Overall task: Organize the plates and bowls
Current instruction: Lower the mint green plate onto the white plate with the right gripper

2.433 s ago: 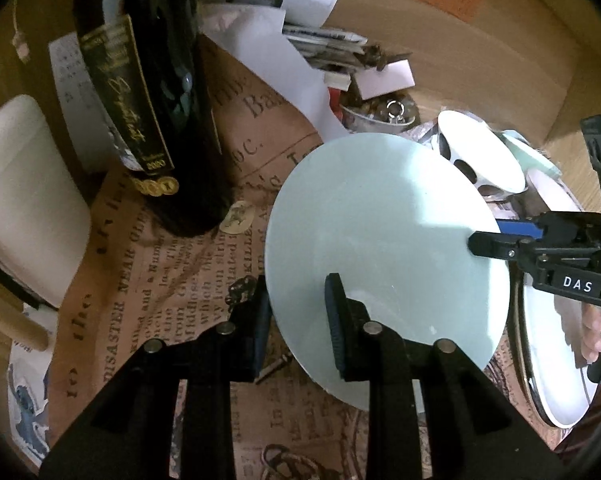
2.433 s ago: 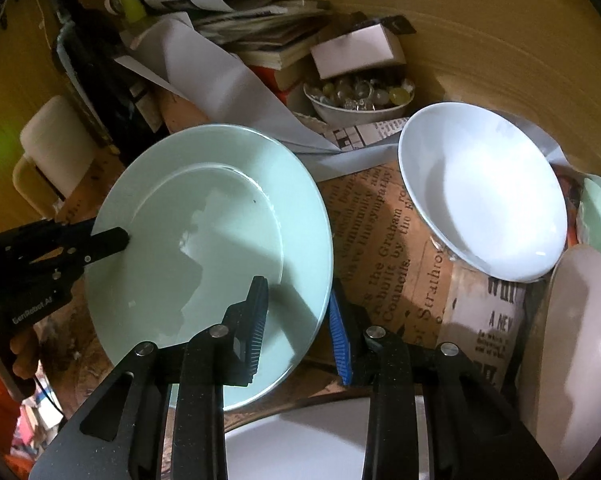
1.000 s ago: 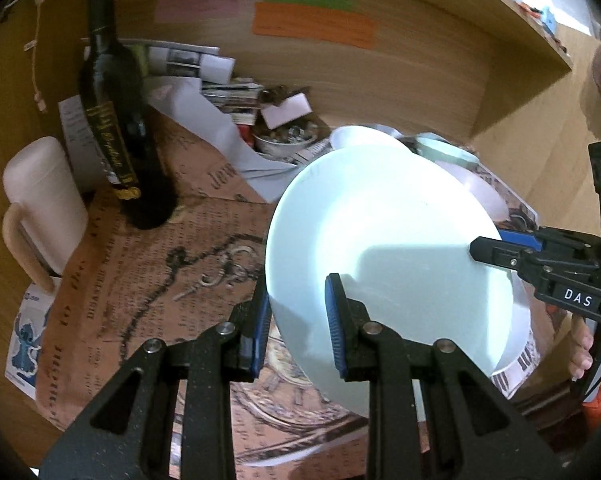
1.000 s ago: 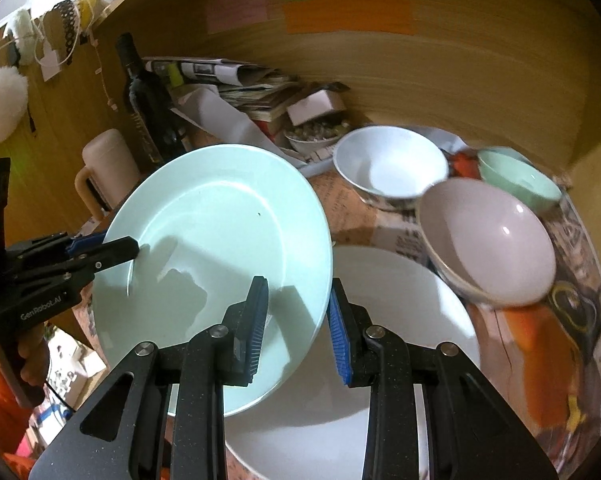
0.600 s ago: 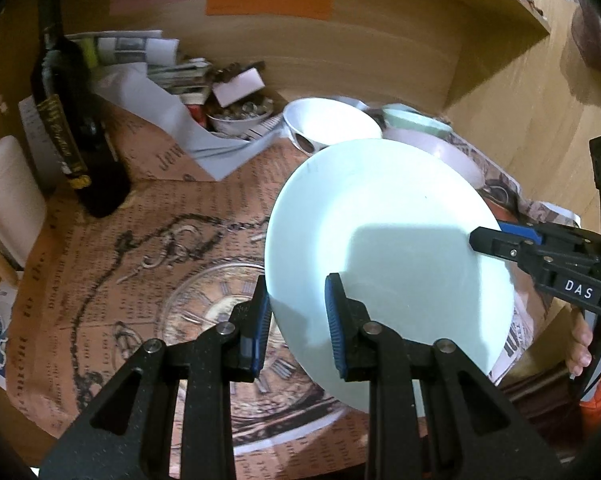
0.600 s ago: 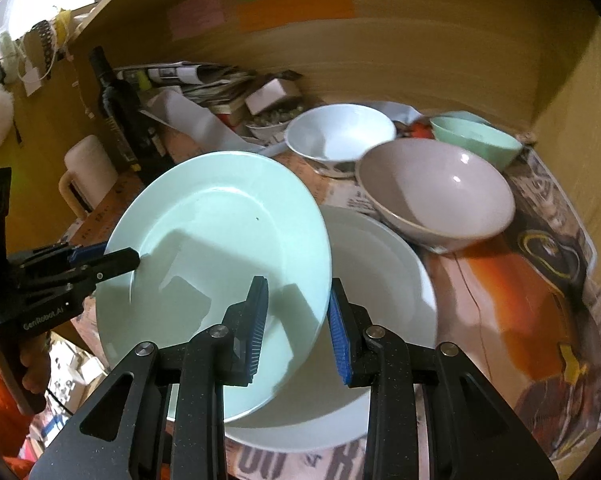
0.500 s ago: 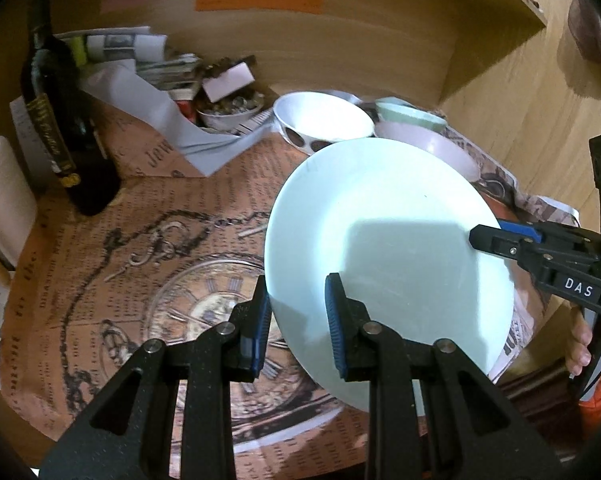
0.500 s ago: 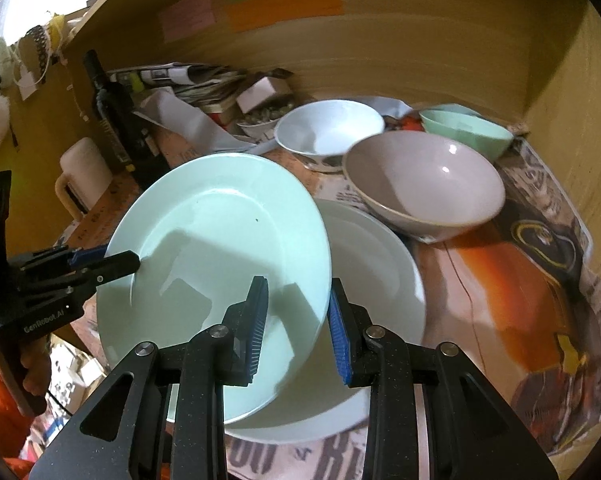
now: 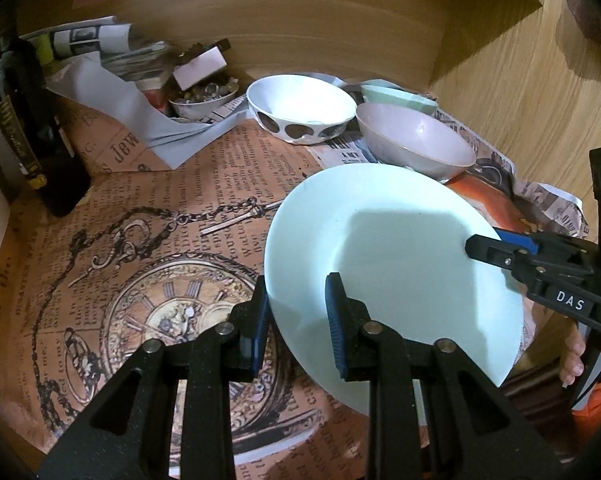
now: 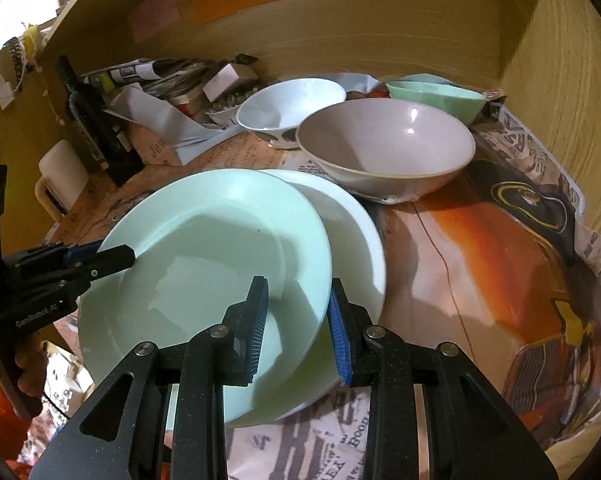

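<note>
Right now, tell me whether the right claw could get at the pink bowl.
Probably not yet. The right claw is shut on the green plate's rim, as is the left claw. The pink bowl sits open just beyond, so the plate must go down first.

green plate (image 10: 220,240): glossy | pink bowl (image 10: 384,148): glossy | table cover (image 9: 140,208): matt paper

Wooden alcove walls (image 10: 380,20) enclose a paper-covered tabletop (image 9: 180,200).
</note>
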### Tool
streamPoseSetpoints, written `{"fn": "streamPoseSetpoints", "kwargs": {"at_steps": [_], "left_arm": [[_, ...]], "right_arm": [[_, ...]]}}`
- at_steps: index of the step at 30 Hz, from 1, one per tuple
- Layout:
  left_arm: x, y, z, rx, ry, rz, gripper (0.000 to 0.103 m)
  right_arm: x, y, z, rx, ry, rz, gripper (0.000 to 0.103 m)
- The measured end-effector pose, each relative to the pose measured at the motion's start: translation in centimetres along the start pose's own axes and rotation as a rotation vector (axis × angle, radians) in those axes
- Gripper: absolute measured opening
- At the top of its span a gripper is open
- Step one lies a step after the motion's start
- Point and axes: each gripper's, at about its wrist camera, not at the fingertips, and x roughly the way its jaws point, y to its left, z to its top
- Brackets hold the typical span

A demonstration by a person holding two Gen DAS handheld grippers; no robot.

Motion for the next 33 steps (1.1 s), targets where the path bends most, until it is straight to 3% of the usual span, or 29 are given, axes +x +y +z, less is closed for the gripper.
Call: {"fn": "streamPoseSetpoints", "kwargs": {"at_steps": [8,20,28,33], "left_arm": [[1.2,0.1,0.4,-0.006,0.018,-0.014,0.027],[2.0,-0.5,0.6,0.031,0.009,0.042,0.03],[2.0,-0.6,0.5,0.048,0.004,0.038,0.031],[1.9,-0.4,0.5,0.05,0.027,0.008,0.039]], "right_arm": [[0.2,-0.7,0.2,0.0,-0.005,-0.023,0.027],[0.5,-0.3,0.4,-0.054,-0.022,-0.076,0.027],[0.4,0.1,0.3,-0.097,-0.027,-0.104,0.027],[0.4,0.0,0.3,-0.094,-0.026,-0.101,0.027]]}}
